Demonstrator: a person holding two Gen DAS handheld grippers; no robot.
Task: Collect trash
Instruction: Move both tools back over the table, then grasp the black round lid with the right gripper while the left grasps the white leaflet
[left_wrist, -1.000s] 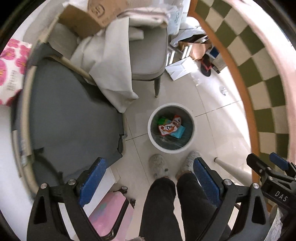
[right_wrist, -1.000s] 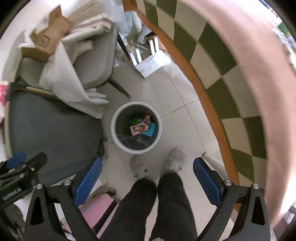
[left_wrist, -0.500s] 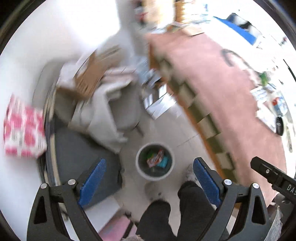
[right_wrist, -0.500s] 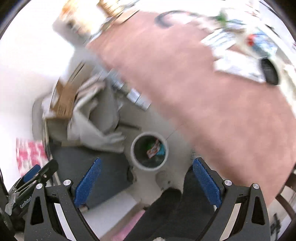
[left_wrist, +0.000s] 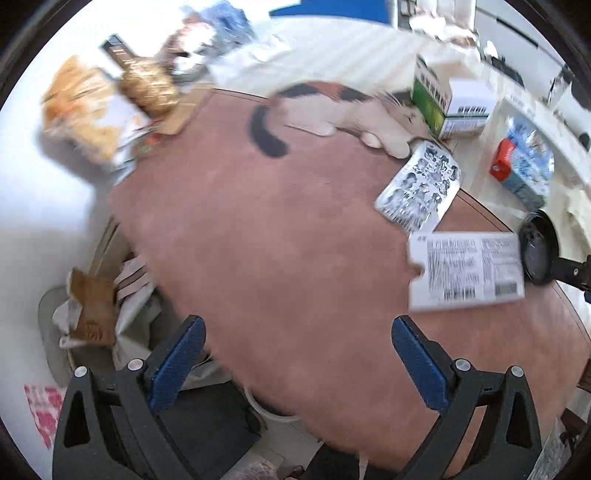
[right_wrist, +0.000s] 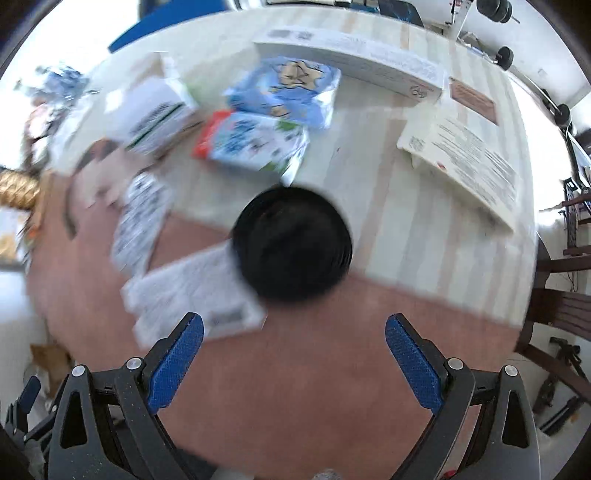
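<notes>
Both grippers hang over the table (left_wrist: 280, 258) now, and plenty of trash is left to collect. The left gripper (left_wrist: 295, 365) has its jaws opening wide with nothing between them; below it lies only bare pink cloth. Off to its right lie a flattened white box (left_wrist: 466, 271), a printed packet (left_wrist: 421, 186) and a black lid (left_wrist: 537, 251), all close together. The right gripper (right_wrist: 293, 363) is also spread wide and holds nothing (its view is badly blurred), and it points down just short of the lid (right_wrist: 293, 243), which overlaps the white box (right_wrist: 192, 291). Further back sit blue snack bags (right_wrist: 255, 142) and a green carton (left_wrist: 448, 103). A white rim (left_wrist: 269, 411) pokes out under the table edge in the left view, probably the bin. So the table is far from cleared: the lid or the box looks the likeliest next pick.
</notes>
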